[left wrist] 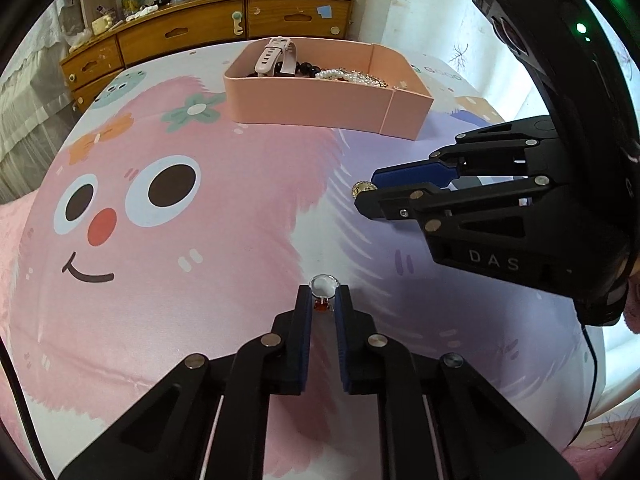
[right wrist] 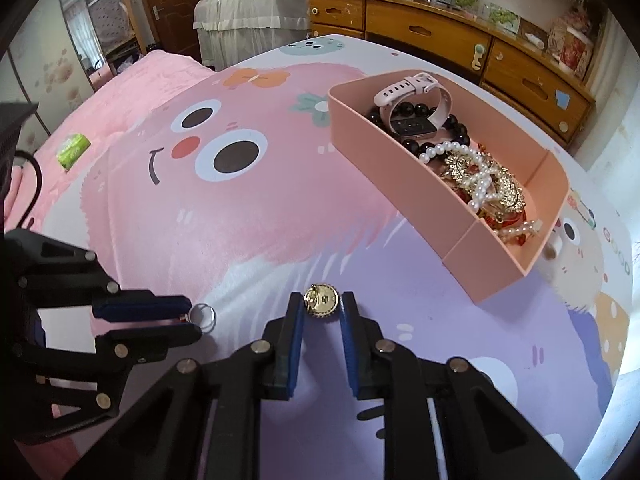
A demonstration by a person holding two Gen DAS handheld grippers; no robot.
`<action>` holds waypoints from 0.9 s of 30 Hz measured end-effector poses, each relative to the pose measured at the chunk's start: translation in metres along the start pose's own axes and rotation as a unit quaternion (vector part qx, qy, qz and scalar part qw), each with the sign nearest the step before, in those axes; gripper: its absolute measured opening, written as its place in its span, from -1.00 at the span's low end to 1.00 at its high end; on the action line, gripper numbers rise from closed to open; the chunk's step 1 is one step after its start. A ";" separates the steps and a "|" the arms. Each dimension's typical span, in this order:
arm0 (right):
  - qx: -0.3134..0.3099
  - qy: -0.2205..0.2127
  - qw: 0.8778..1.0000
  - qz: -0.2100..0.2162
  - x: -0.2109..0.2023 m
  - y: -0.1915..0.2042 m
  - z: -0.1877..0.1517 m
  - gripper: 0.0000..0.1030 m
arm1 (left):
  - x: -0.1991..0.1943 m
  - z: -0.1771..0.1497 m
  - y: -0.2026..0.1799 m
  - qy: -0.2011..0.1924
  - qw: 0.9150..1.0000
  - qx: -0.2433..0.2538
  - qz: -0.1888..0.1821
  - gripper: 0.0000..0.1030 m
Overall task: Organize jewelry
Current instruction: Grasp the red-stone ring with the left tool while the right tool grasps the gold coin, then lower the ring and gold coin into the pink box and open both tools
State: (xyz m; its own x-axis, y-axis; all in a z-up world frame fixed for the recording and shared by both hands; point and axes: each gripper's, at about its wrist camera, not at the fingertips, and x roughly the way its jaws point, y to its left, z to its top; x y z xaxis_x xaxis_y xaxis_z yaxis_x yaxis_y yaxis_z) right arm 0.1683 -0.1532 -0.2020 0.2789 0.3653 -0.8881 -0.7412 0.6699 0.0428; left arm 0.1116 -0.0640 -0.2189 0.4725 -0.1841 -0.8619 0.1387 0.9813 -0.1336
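A silver ring (left wrist: 324,285) with a small red stone lies on the cartoon bedsheet, and my left gripper (left wrist: 323,292) is shut on it at the fingertips. It shows again as the ring (right wrist: 203,317) at the tips of the left gripper (right wrist: 194,317). A round gold ornament (right wrist: 320,300) sits between the tips of my right gripper (right wrist: 321,300), whose pads press its sides. From the left wrist view the ornament (left wrist: 362,189) peeks out at the tips of the right gripper (left wrist: 365,190). Beyond stands a pink box (right wrist: 400,184) holding a pink watch (right wrist: 404,88), black beads, pearls and gold pieces.
The pink box (left wrist: 312,100) stands on the sheet beyond both grippers. A wooden dresser (left wrist: 180,32) with drawers runs along the far wall. A green packet (right wrist: 73,148) lies on the pink blanket at left. A black cable (right wrist: 36,184) trails by the left gripper.
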 end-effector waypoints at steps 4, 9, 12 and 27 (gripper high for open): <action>0.009 0.003 1.000 0.010 -0.001 -0.001 0.001 -0.65 | -0.002 0.000 0.006 0.001 1.000 -0.021 0.003 -0.88; 0.012 -0.013 1.000 0.015 -0.016 0.000 0.006 -0.65 | -0.008 0.001 0.011 -0.008 0.999 -0.051 -0.010 -0.88; 0.020 -0.033 0.999 0.013 -0.030 -0.003 0.013 -0.65 | -0.016 0.007 0.011 -0.021 0.998 -0.050 -0.008 -0.89; 0.142 -0.148 0.978 -0.037 -0.087 -0.073 0.040 -0.65 | -0.056 0.092 0.016 -0.149 0.987 -0.044 -0.033 -0.89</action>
State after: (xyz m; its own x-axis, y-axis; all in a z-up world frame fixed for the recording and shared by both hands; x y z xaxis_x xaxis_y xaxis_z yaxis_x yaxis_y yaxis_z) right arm 0.2231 -0.2079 -0.1097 0.5208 0.4518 -0.7243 -0.5251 0.8385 0.1455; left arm 0.1671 -0.0428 -0.1280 0.7026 -0.2430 -0.6688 0.1079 0.9654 -0.2374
